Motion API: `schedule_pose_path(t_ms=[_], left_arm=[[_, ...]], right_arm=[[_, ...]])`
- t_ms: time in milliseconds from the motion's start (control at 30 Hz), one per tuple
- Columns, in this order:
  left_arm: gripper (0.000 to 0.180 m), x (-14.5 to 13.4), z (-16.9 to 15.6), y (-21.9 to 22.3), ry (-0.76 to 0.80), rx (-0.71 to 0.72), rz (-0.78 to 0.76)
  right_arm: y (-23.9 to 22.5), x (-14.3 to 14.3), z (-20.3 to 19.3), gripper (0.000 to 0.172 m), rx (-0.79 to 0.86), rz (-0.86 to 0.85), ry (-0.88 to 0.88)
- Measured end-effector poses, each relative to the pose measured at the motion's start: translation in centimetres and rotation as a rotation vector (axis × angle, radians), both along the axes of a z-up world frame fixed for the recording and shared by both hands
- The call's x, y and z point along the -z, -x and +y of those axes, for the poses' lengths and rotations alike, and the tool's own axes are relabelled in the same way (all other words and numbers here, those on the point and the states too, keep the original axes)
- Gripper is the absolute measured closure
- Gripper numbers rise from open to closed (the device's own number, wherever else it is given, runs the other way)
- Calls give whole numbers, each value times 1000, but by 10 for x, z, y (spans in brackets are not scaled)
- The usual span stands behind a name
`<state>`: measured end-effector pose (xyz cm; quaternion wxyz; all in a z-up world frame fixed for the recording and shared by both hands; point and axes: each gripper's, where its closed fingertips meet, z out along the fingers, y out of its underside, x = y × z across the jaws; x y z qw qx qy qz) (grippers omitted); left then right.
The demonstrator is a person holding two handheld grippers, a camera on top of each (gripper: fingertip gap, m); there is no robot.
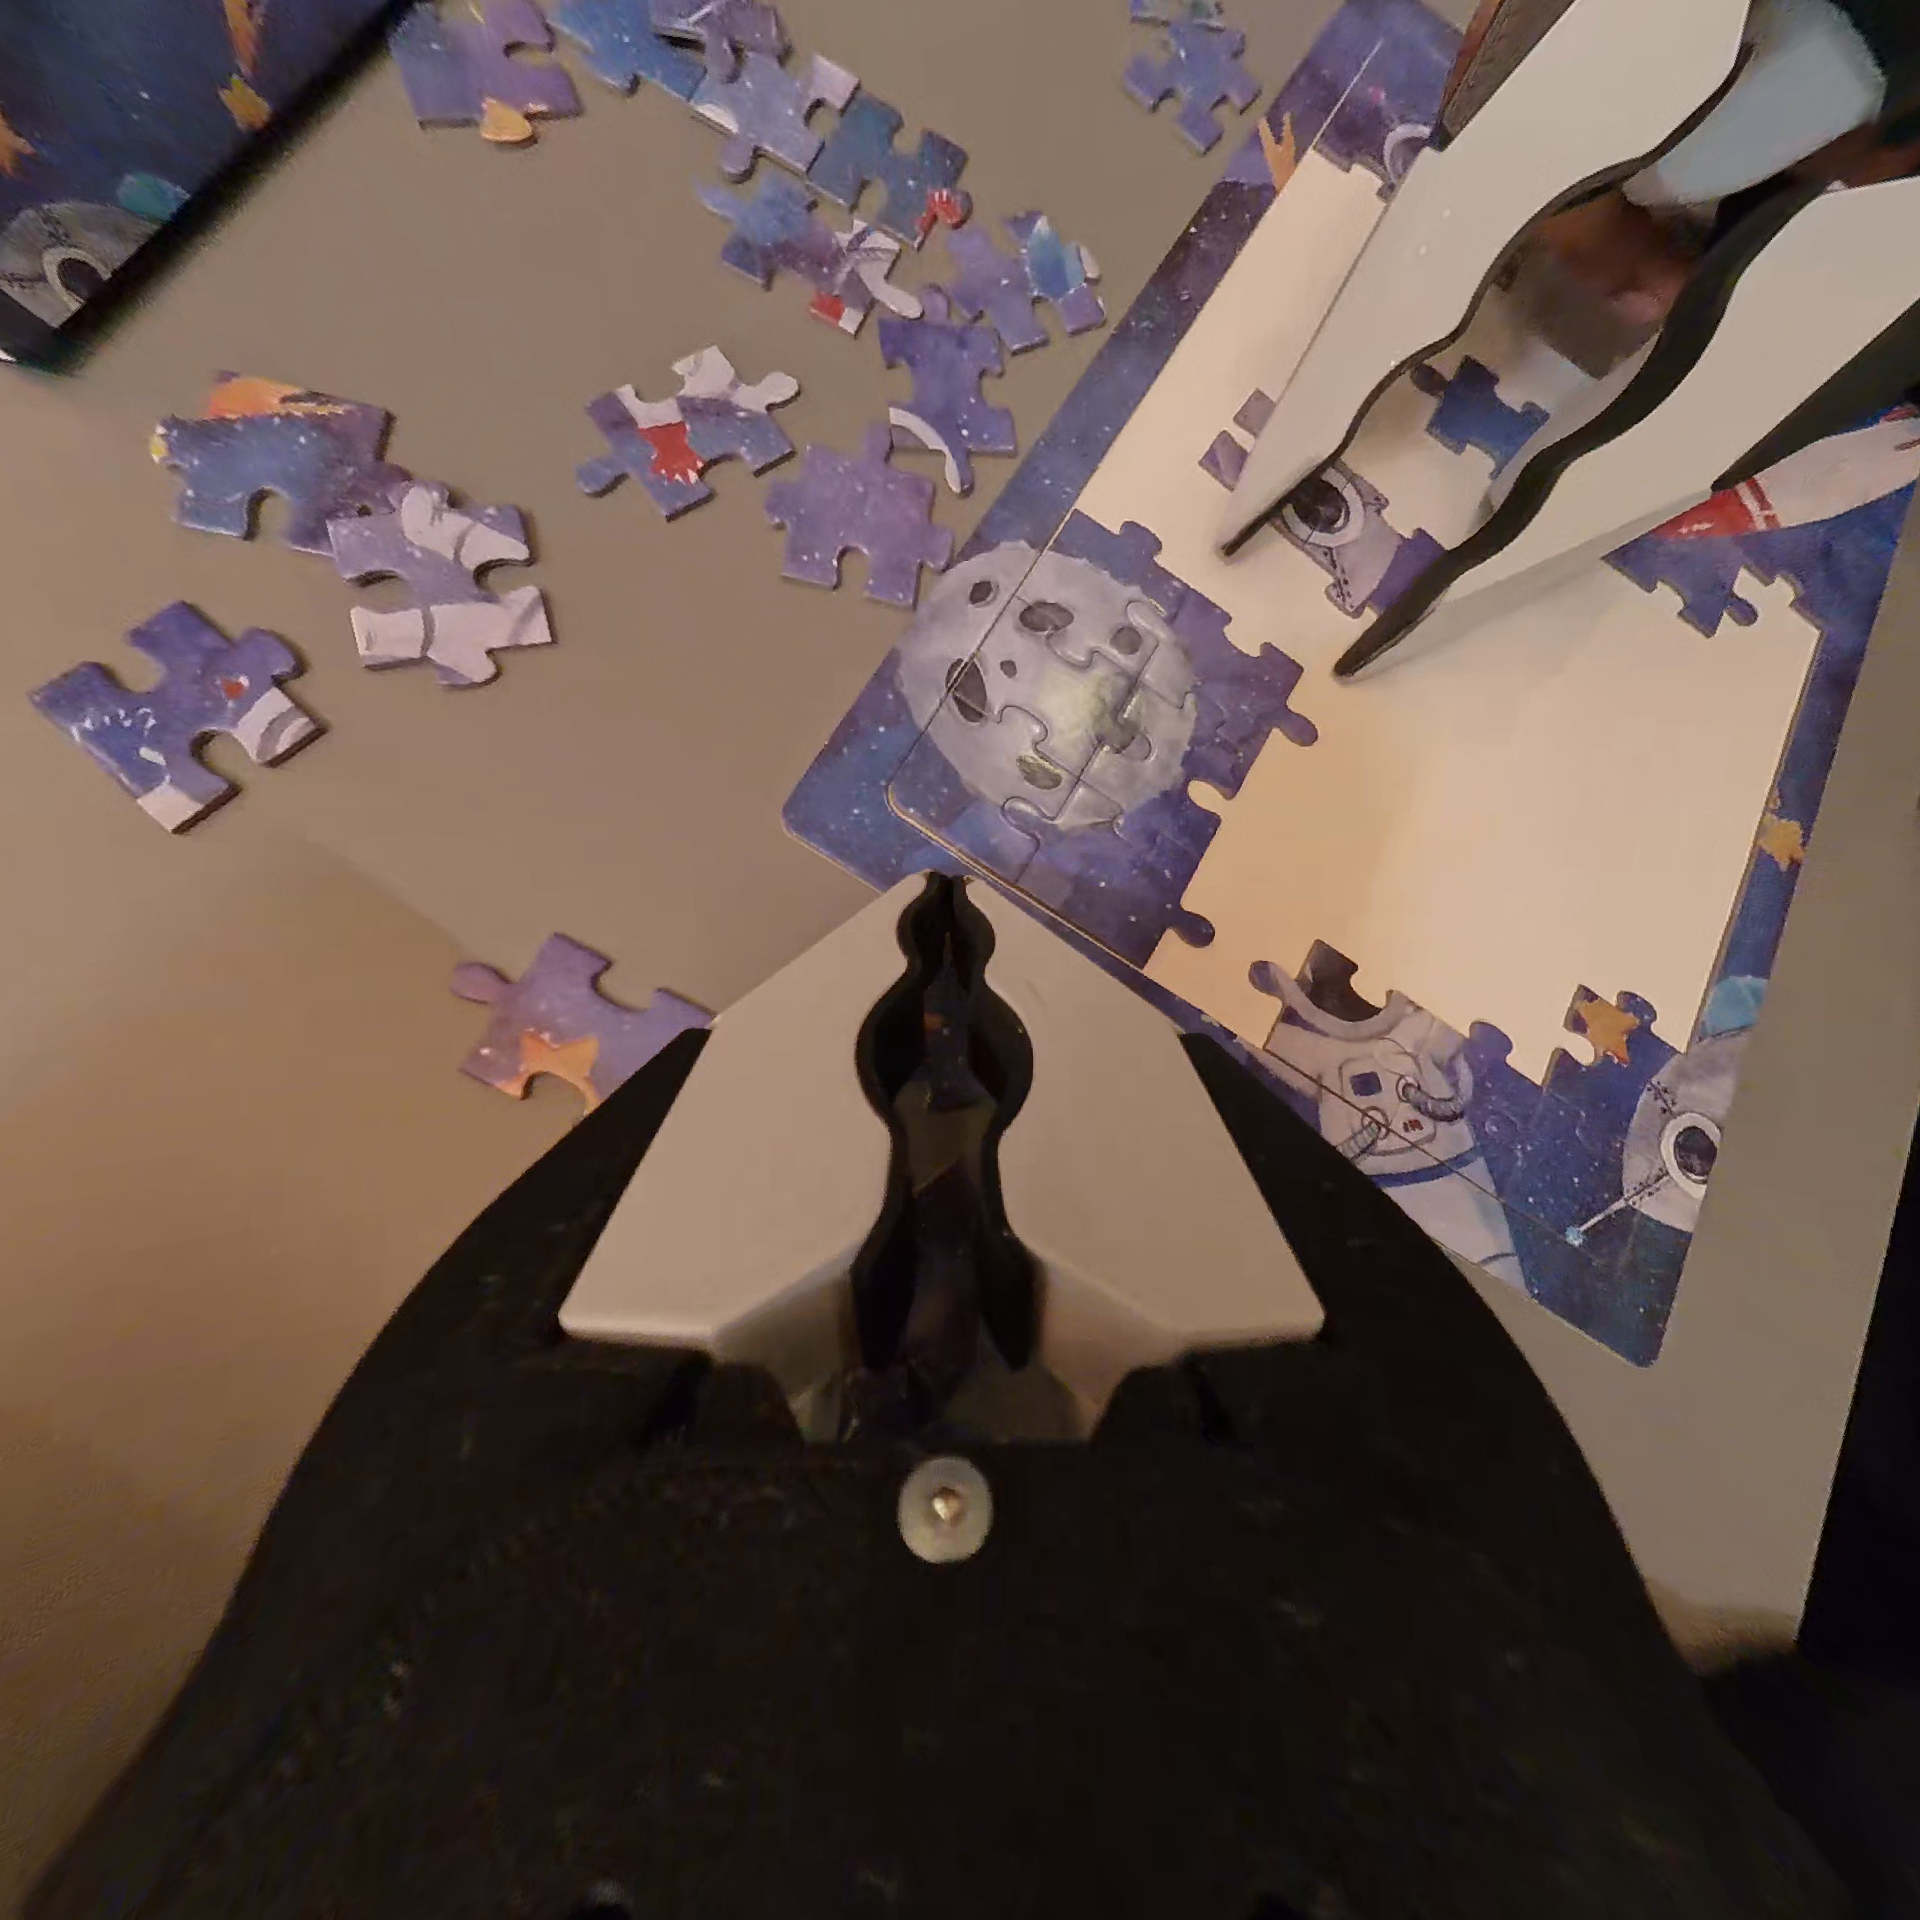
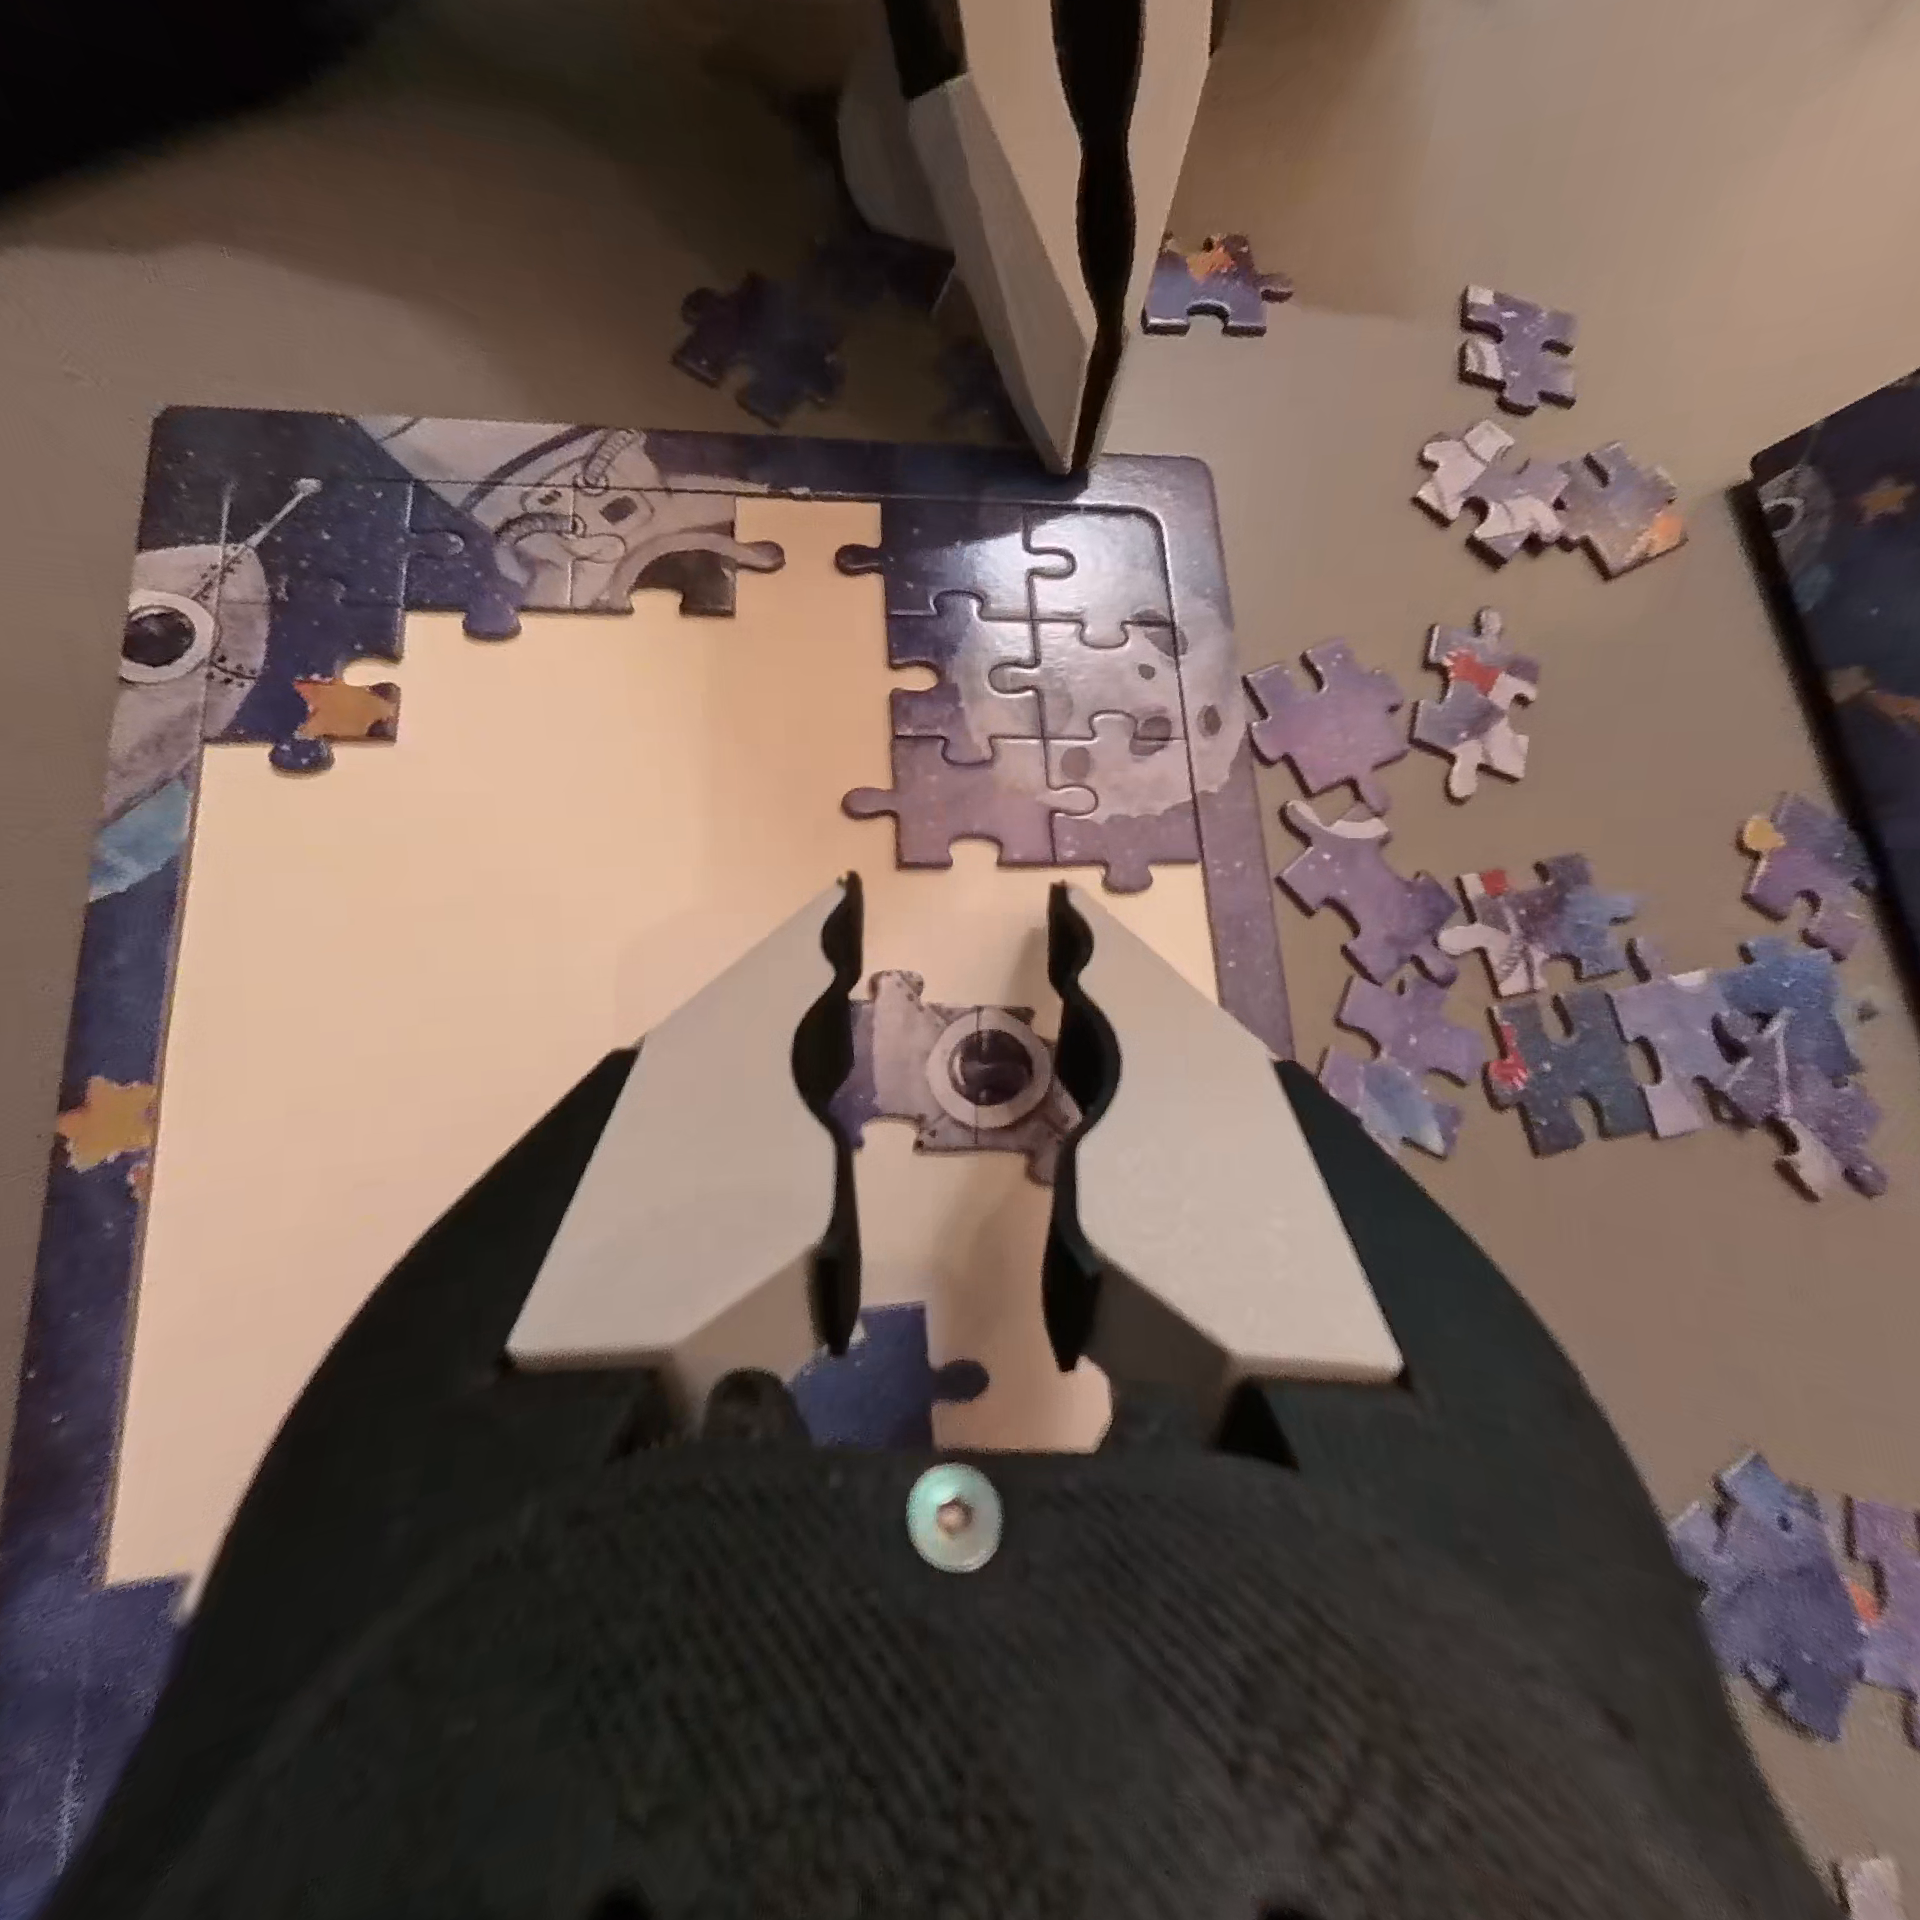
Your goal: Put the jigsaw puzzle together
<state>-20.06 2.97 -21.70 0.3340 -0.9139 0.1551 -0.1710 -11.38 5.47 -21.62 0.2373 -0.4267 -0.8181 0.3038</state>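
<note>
Nearest my right camera, the right hand-held gripper [image 2: 954,894] hangs over the puzzle tray [image 2: 125,935] with its fingers spread and nothing between the pads. Under it, back from the tips toward the camera, a loose porthole piece [image 2: 961,1070] lies flat on the tray's bare cream floor; the pads stand apart from it, so I count it as unheld. Ahead of the tips, a little to the right, sits the assembled moon block [image 2: 1049,707] in the tray's far right corner, its lower edge just beyond the fingertips.

On my left camera, the left hand-held gripper [image 1: 943,883] is pressed together. Something dark shows deep between its fingers, though I cannot tell what. Its tips rest at the tray's near edge, just beside the moon corner [image 1: 1049,686].

Judging from both views, the right gripper is much the nearer to the porthole piece, which lies roughly across the line of its fingers. Scattered pieces [image 2: 1558,987] cover the desk [image 2: 1558,156] right of the tray, well apart from either gripper.
</note>
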Motion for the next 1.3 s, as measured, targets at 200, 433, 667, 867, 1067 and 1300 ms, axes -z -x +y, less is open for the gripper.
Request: schedule_pose_path(t_ms=[200, 433, 667, 867, 1067, 1300], left_arm=[[180, 2, 1, 15, 1, -64, 62], [180, 3, 4, 13, -2, -71, 14], [180, 3, 5, 12, -10, -72, -9], [180, 3, 5, 12, -14, -72, -18], [178, 2, 6, 13, -28, -69, -12], [172, -45, 21, 43, -277, -223, -30]], right_arm=[[4, 0, -1, 138, 2, 3, 15], [5, 1, 0, 139, 7, 12, 14], [10, 1, -1, 144, 14, 25, 37], [11, 1, 0, 143, 24, 17, 60], [11, -1, 0, 142, 34, 37, 74], [9, -46, 25, 142, 135, 243, 215]])
